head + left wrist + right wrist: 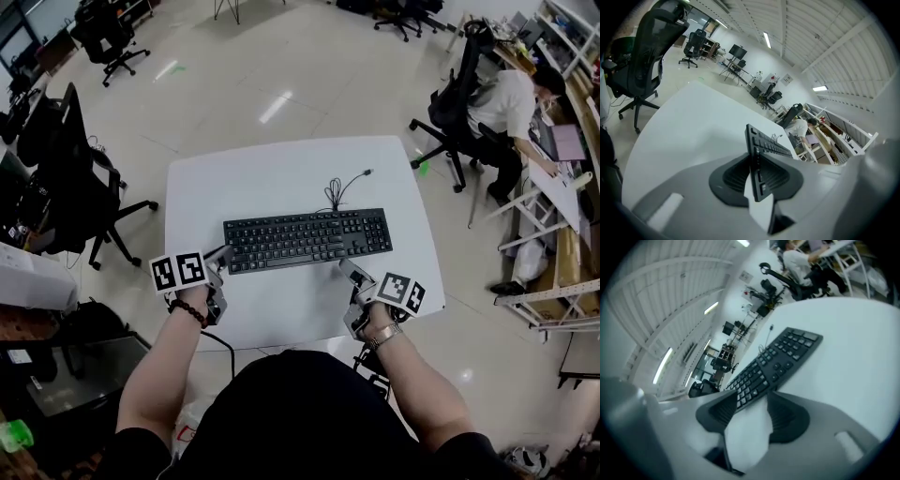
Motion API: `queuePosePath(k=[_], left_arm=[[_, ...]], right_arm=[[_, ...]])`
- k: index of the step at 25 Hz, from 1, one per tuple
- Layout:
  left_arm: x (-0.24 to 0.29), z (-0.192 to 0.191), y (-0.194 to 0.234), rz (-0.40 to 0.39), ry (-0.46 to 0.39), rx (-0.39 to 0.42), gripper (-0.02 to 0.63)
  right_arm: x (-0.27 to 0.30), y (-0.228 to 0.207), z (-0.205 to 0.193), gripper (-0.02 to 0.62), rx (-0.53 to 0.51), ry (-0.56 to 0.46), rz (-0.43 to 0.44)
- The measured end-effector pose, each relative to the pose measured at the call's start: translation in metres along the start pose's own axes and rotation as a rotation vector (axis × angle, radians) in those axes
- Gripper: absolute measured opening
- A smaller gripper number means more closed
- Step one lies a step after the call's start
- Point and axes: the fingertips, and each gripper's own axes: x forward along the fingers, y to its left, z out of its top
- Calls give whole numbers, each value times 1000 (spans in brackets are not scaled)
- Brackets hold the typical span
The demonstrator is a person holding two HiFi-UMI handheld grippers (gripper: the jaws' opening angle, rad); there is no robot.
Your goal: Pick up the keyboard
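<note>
A black keyboard (307, 239) lies across the white table (281, 169), its cable (339, 190) curling off behind it. My left gripper (225, 256) is at the keyboard's left end. In the left gripper view the keyboard (768, 144) stands edge-on between the pads, and the left gripper (757, 176) is clamped on that end. My right gripper (352, 273) is at the front edge, right of the middle. In the right gripper view the keyboard's (780, 359) near edge reaches between the widely spread pads of the right gripper (752, 413), with a gap to them.
A black office chair (80, 178) stands left of the table. At the right a person (511, 108) sits in another chair at a cluttered desk. The table's front edge runs just below my grippers. More chairs and stands sit further back on the shiny floor.
</note>
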Motion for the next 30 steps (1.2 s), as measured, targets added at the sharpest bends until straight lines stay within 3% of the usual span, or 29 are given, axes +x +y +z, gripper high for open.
queuePosePath(k=[8, 14, 22, 30], left_arm=[[-7, 5, -11, 1, 2, 10, 71], [-8, 4, -19, 9, 3, 14, 71], [-6, 1, -18, 3, -14, -20, 77], [-16, 10, -22, -77, -102, -45, 77]], right_arm=[[40, -45, 6, 222, 263, -107, 75], [53, -53, 37, 221, 339, -219, 163], [46, -44, 48, 124, 302, -256, 193], [15, 9, 67, 117, 144, -267, 232]])
